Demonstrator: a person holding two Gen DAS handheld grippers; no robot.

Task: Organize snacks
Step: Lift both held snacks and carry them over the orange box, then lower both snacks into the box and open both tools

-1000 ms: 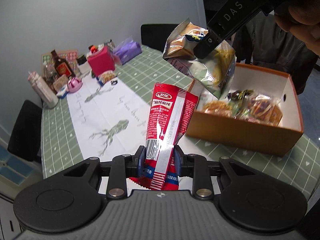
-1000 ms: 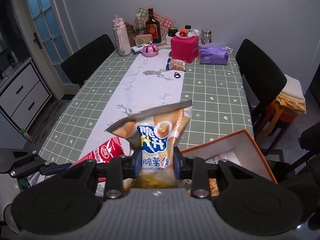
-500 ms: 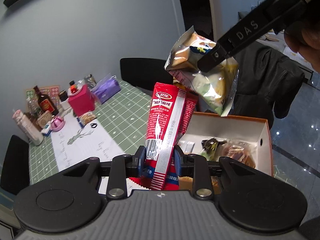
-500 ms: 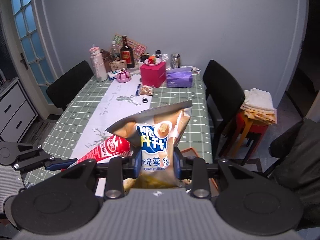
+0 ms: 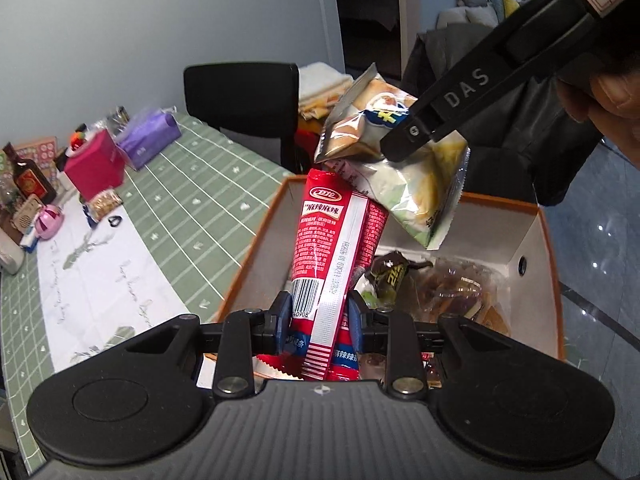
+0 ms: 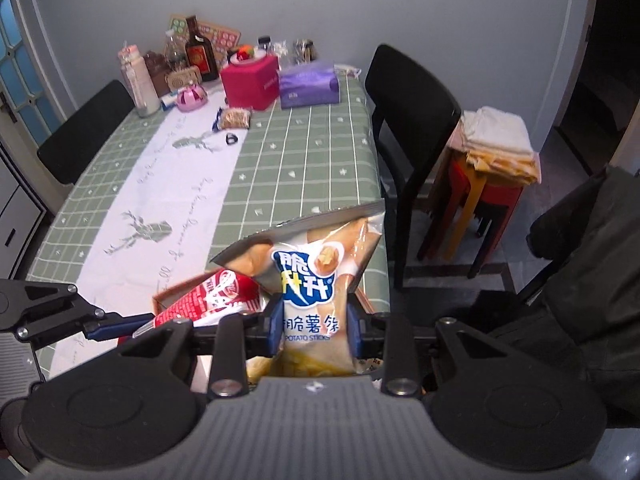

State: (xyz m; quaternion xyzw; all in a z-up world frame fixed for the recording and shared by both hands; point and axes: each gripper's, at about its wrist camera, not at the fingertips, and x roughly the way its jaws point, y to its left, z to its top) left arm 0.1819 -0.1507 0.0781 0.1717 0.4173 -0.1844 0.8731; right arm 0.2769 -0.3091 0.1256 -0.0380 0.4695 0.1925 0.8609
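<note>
Left tongs [image 5: 318, 316] clenched on tall red foil snack packet [image 5: 334, 240]; right tongs [image 6: 314, 330] clenched on pale potato-stick bag [image 6: 316, 276]. Both hang over the orange-rimmed cardboard box [image 5: 536, 240] at the tabletop's near edge. To do well, I lower each past the rim and release one at a time onto a free gap between snacks.

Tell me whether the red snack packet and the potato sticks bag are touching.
Cannot tell. In the left wrist view the potato sticks bag overlaps the top of the red snack packet, but overlap alone does not show contact; the right wrist view shows no plain gap either.
</note>
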